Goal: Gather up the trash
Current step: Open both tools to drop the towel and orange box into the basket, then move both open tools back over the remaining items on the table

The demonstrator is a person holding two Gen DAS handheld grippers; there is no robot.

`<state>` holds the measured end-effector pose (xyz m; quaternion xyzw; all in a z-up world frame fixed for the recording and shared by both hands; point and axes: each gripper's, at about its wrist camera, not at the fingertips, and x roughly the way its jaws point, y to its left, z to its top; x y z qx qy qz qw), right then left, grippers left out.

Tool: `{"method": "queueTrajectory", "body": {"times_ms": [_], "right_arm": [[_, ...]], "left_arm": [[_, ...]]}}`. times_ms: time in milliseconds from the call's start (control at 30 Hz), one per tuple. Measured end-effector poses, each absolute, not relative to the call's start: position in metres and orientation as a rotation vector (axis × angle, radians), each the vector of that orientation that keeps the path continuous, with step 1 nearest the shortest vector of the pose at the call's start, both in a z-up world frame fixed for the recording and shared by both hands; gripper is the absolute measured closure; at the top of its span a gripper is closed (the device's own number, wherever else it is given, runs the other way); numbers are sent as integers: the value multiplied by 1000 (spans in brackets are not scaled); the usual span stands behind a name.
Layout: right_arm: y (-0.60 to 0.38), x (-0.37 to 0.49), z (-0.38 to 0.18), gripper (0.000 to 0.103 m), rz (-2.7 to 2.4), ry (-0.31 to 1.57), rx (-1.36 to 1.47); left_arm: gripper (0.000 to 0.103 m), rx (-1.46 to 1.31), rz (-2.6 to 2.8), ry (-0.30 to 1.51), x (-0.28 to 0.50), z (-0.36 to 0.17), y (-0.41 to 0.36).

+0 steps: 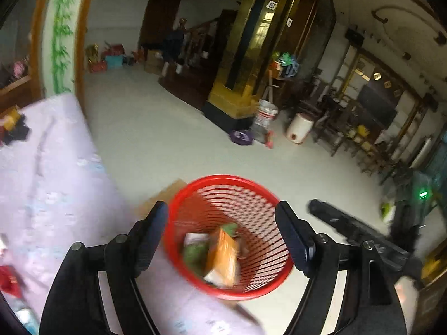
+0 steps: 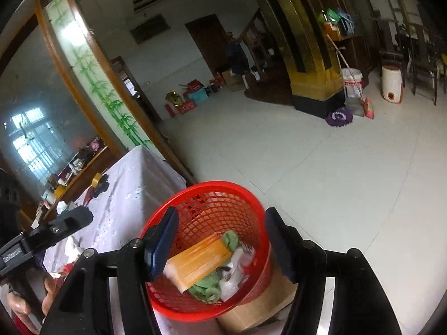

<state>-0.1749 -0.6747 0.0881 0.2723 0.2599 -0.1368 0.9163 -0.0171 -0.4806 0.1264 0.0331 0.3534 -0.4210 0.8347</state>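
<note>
A red mesh basket (image 1: 259, 215) stands beside the table's edge; it also shows in the right wrist view (image 2: 206, 203). Inside lie an orange box (image 1: 223, 256), green scraps and white wrappers; the right wrist view shows the orange box (image 2: 201, 262) tumbling, blurred. My left gripper (image 1: 222, 237) is open and empty above the basket. My right gripper (image 2: 220, 240) is open and empty above the basket too. The right gripper's body (image 1: 357, 231) appears in the left wrist view, the left gripper's body (image 2: 47, 234) in the right wrist view.
A table with a pale lilac cloth (image 1: 56, 184) is on the left, with red wrappers (image 1: 9, 279) and small items on it. A cardboard box (image 2: 259, 310) sits under the basket. Pale tiled floor (image 2: 321, 167), a gold pillar (image 1: 251, 55) and buckets (image 1: 266, 114) lie beyond.
</note>
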Motion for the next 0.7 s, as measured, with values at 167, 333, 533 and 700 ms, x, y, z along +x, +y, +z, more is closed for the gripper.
{"method": "queueTrajectory", "body": {"times_ms": [167,333,533,700], "right_arm": [[-641,-177,101,33,-182,527,524],[-598,-166,103,32,-79,552,490],[-543,-139,97,32,34,619,451],[-494,-122,95,31,149,669,395]], "left_arm": [[25,102,-822,690,-37,133,-438],[25,91,-751,683,-46,132,-386],[25,66,-660,687,-49,133,-318],[25,19,-567,696,-39,133,-244]]}}
